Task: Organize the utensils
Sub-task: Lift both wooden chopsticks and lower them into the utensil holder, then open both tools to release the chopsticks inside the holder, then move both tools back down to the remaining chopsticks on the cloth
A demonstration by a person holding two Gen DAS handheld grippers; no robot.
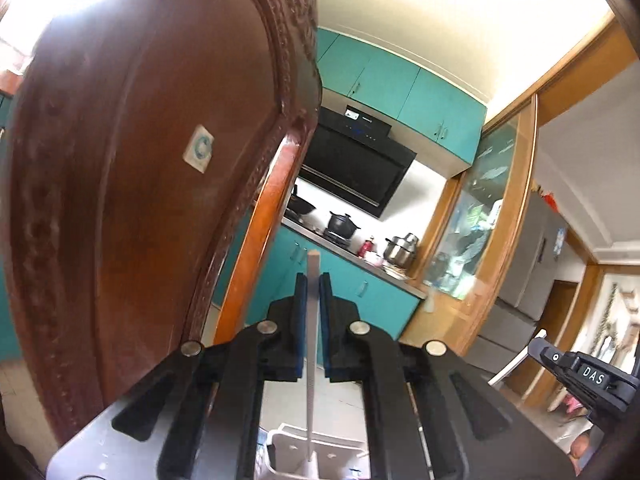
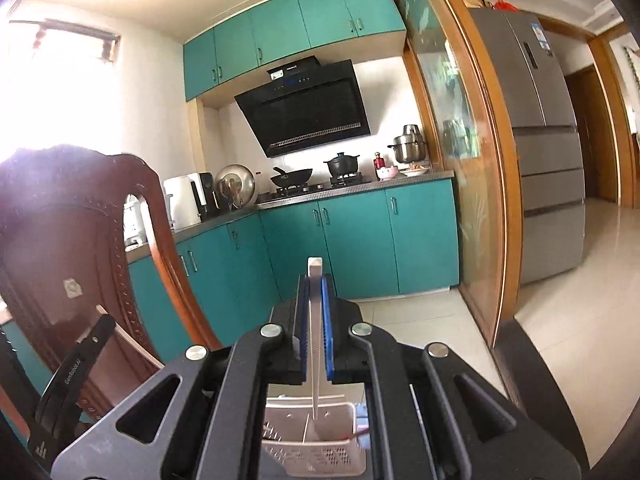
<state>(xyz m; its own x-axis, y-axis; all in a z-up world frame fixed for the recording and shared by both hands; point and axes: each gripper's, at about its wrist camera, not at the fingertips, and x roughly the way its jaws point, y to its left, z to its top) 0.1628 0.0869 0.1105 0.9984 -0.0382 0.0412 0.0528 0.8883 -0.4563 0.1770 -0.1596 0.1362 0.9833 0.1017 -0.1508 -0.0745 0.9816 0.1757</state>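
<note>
My left gripper (image 1: 313, 280) is shut on a thin white utensil handle (image 1: 312, 320) that stands upright between the blue pads; its lower end hangs down over a white basket (image 1: 280, 440). My right gripper (image 2: 315, 280) is shut on another white utensil handle (image 2: 315, 320), upright, its lower end reaching down into a white perforated basket (image 2: 344, 460). The right gripper shows at the right edge of the left wrist view (image 1: 576, 368), and the left gripper shows at the left edge of the right wrist view (image 2: 76, 368). The utensil heads are hidden.
A dark carved wooden chair back (image 1: 140, 180) stands close on the left and also shows in the right wrist view (image 2: 60, 240). Beyond are teal kitchen cabinets (image 2: 360, 240), a range hood (image 2: 308, 112), pots on a stove, a glass sliding door (image 2: 460, 160) and a grey fridge (image 2: 544, 140).
</note>
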